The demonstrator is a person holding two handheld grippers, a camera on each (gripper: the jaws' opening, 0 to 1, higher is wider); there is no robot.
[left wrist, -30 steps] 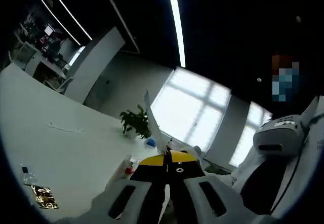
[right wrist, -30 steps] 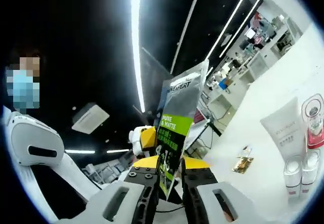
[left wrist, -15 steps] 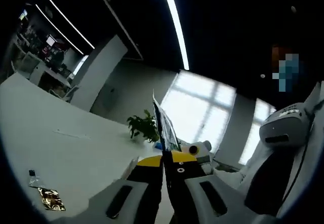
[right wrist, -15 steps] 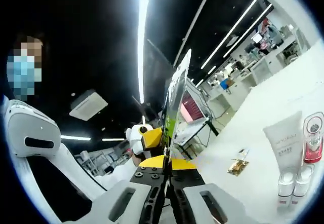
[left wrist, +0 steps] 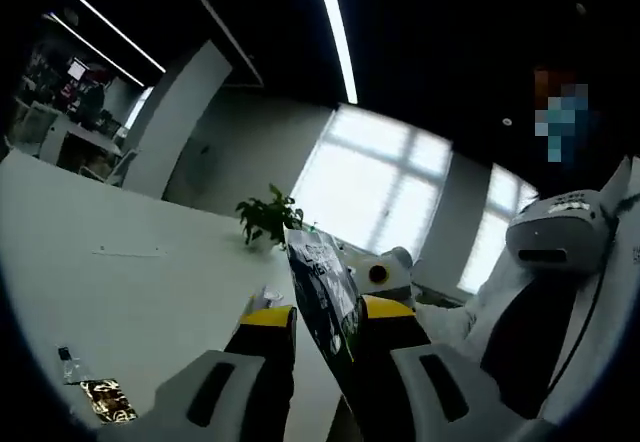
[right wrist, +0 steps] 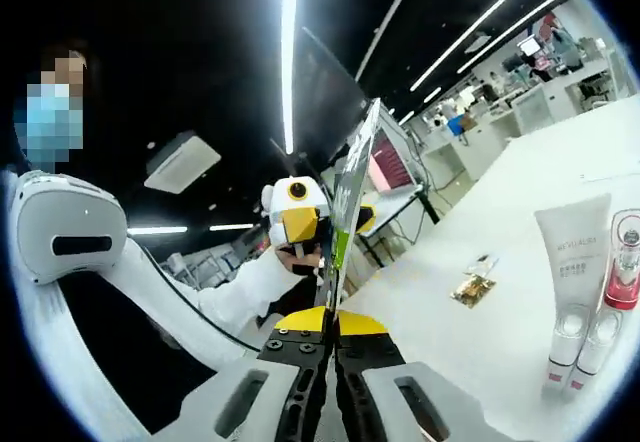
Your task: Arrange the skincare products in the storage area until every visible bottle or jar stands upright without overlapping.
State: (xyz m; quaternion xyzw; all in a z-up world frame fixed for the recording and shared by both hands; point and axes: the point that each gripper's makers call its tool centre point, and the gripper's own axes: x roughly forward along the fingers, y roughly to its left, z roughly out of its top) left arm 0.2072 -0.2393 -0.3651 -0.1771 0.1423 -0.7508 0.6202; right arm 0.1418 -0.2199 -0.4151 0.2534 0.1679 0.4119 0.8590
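**Flat sachet held up between two grippers above a white table**

In the right gripper view, the right gripper (right wrist: 330, 334) is seen with its jaws pressed together on the lower edge of a thin flat sachet (right wrist: 346, 224), which is seen nearly edge-on and rises upward from the jaws. The upper part of the sachet is met by the left gripper (right wrist: 300, 224), whose yellow tips are seen at the sachet's far side, with a white sleeve (right wrist: 240, 284) behind it.

In the left gripper view, the same sachet (left wrist: 323, 294) is shown with its printed dark face turned up, lying slanted between that gripper's two yellow-tipped jaws. The jaws are set apart wider than the sachet is thick; whether either jaw is pressed against it cannot be told. The right gripper (left wrist: 383, 274) is seen just behind the sachet's far end.

A white table (right wrist: 500, 252) is seen below. On it, two tubes (right wrist: 570, 282) are stood cap-down side by side, a white one and a pink-and-white one (right wrist: 618, 282), touching or nearly so. A small gold packet (right wrist: 470, 289) is laid flat well apart from them. A potted plant (left wrist: 266, 218) is seen at the table's far edge, before bright windows (left wrist: 375, 194).
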